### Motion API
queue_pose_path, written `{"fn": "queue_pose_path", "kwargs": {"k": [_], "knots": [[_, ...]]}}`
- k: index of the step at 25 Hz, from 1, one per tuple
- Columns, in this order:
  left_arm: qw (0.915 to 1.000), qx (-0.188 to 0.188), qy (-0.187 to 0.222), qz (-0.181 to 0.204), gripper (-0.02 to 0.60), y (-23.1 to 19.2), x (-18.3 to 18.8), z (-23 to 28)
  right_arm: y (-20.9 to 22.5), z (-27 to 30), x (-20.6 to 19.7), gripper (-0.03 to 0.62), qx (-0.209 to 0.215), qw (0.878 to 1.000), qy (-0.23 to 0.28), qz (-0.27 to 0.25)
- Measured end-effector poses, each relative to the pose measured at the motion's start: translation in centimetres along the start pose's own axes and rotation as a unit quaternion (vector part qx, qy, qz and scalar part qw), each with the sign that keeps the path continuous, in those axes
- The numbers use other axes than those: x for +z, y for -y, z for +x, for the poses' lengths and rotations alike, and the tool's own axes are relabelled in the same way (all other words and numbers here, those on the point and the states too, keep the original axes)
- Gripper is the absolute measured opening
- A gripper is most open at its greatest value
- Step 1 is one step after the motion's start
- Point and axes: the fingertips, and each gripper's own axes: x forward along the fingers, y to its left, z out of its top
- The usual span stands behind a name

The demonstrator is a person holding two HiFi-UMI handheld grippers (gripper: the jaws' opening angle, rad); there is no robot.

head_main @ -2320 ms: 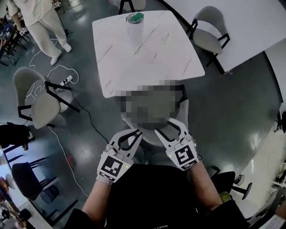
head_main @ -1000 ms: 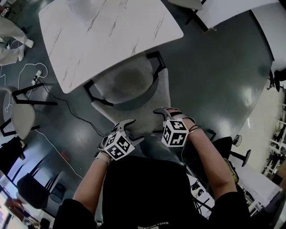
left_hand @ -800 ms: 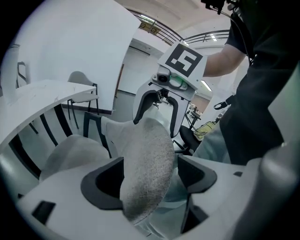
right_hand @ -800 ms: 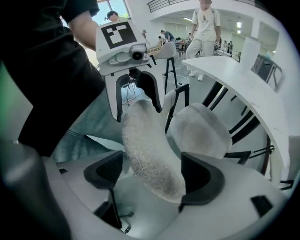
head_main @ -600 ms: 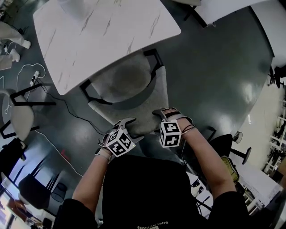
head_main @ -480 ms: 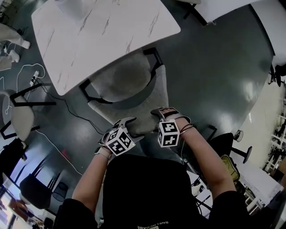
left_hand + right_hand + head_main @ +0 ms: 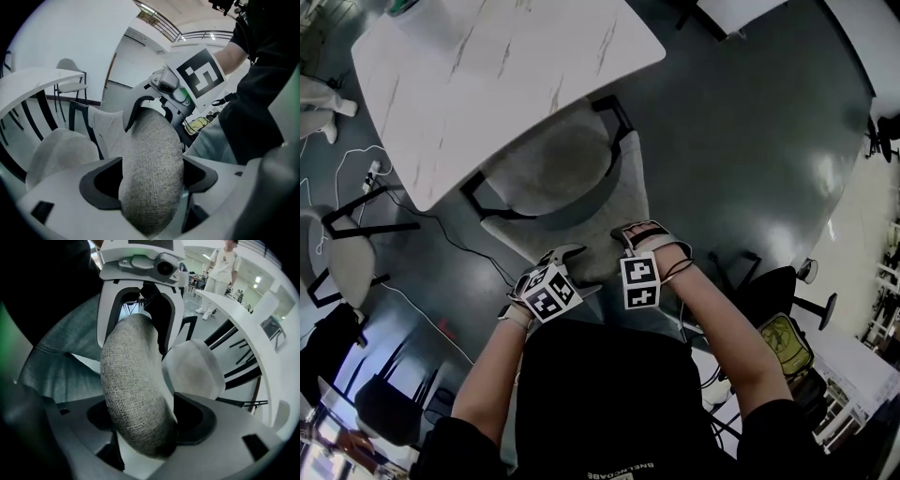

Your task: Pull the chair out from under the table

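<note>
- The left fingers point(image 7: 98, 180) stand wide apart. The grey fabric backrest point(image 7: 152, 159) fills the gap between them and presses against both, so the left gripper point(image 7: 579, 270) has hold of it.
- The right fingers point(image 7: 197, 420) also stand wide and have just been closing. The same backrest lies between them and touches both sides, so the right gripper point(image 7: 639, 239) grips it too.
- There are two grippers, set side by side on the top edge of the backrest. The left one slants down, and the right one points almost straight down.
- There are two marker cubes, one on each gripper: the left cube point(image 7: 546, 292) and the right cube point(image 7: 639, 281).
- One chair point(image 7: 558, 173) is held. Its seat sits partly under the near edge of the table point(image 7: 487, 75), and its backrest is clear of that edge on the holder's side. Its frame is black.
- One white, marble-patterned table stands over that seat.
- A second grey chair point(image 7: 342, 262) stands well apart at the left on the dark, glossy floor point(image 7: 741, 159), which makes two grey chairs in the head view.
- In the right gripper view, one person in light clothes point(image 7: 220, 268) stands beyond the table.
</note>
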Motion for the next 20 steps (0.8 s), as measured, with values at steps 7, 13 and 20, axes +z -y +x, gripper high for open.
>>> {"fn": "queue_pose_path", "kwargs": {"k": [7, 13, 20], "knots": [[0.9996, -0.011, -0.018, 0.021, 0.358, 0.1, -0.3, 1.1, 0.2, 0.5, -0.1, 0.288, -0.017, 1.0, -0.014, -0.018], [0.9992, -0.012, -0.023, 0.03, 0.357, 0.1, -0.6, 1.6, 0.2, 0.9, -0.3, 0.255, -0.035, 0.998, -0.033, -0.037], [0.9973, -0.038, -0.039, 0.05, 0.309, 0.7, -0.8, 1.7, -0.1, 0.9, -0.3, 0.219, -0.028, 0.997, -0.043, -0.053]]}}
